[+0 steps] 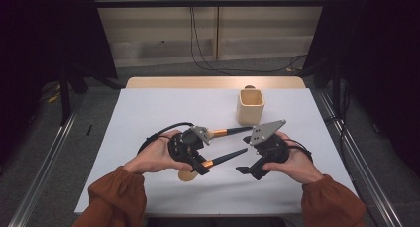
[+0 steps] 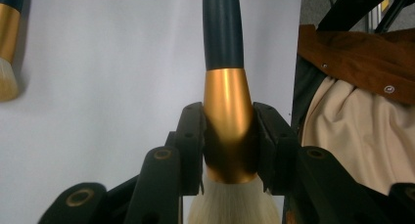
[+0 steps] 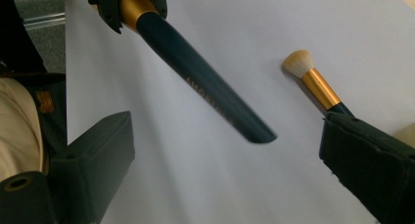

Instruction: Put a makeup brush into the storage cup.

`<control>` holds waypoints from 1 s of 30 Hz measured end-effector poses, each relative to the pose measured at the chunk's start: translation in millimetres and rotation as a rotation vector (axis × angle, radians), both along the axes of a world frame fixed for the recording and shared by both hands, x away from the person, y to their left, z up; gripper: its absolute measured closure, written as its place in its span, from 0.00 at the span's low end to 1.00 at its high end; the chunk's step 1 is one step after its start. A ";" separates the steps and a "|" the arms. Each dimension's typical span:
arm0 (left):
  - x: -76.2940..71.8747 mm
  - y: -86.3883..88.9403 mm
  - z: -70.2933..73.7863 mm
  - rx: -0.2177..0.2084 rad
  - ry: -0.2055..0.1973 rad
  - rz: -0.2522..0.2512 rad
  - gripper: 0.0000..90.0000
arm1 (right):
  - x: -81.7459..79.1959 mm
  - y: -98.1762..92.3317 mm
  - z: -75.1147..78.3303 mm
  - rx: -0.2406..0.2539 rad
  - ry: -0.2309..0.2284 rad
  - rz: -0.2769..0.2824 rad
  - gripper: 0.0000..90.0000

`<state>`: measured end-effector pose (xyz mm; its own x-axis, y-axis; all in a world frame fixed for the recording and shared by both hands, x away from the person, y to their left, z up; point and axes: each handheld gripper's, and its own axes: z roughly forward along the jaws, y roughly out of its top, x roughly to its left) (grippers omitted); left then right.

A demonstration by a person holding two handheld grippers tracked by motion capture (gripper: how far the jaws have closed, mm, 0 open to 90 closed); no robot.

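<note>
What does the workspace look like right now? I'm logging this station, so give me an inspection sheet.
Surface: white table top, wooden strip at the far edge.
Job's things: large brush clamped by its gold ferrule; small brush lying on the table; beige cup upright beyond both.
Clutter: nothing seen.
Grippers: left gripper shut on the large brush; right gripper open, nothing between its jaws.
Cables: black cable loops from the left gripper; more run across the floor behind.
Surroundings: grey floor, pale wall, dark sides.
</note>
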<state>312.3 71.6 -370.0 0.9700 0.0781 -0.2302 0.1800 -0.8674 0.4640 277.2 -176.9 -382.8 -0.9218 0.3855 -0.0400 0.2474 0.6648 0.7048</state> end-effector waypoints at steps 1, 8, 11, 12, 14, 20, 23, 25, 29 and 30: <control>0.0 -0.8 0.1 0.000 -0.003 -0.001 0.74 | 1.1 0.9 0.8 -0.007 0.005 0.005 0.07; 2.2 -5.3 -1.7 0.034 -0.005 -0.027 0.74 | 6.7 11.8 4.0 -0.090 0.062 0.056 0.07; 2.0 -6.7 -3.1 0.047 0.001 -0.027 0.74 | 9.4 18.5 3.4 -0.138 0.096 0.087 0.07; 2.0 -7.1 -3.5 0.046 0.004 -0.027 0.74 | 10.1 20.7 3.2 -0.154 0.105 0.096 0.07; 0.9 -8.0 -4.1 0.050 0.006 -0.029 0.74 | 11.0 24.9 2.3 -0.169 0.128 0.119 0.07; 1.3 -9.4 -5.2 0.052 0.010 -0.035 0.74 | 13.2 35.8 1.1 -0.249 0.156 0.159 0.09; 0.7 -10.1 -6.0 0.061 0.019 -0.024 0.74 | 14.2 40.7 0.7 -0.263 0.159 0.181 0.09; 1.3 -10.2 -6.2 0.067 0.013 -0.034 0.74 | 13.6 44.8 -0.1 -0.275 0.159 0.194 0.08; 1.1 -11.0 -6.1 0.057 0.022 -0.027 0.74 | 13.8 51.2 -1.4 -0.288 0.153 0.222 0.19; 1.3 -11.4 -6.6 0.053 0.020 -0.029 0.74 | 14.7 52.2 -1.5 -0.287 0.155 0.223 0.21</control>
<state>313.6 60.3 -376.6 0.9673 0.0624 -0.2459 0.1631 -0.8954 0.4143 291.9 -124.7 -384.3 -0.9853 0.1682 0.0289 0.1632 0.8788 0.4483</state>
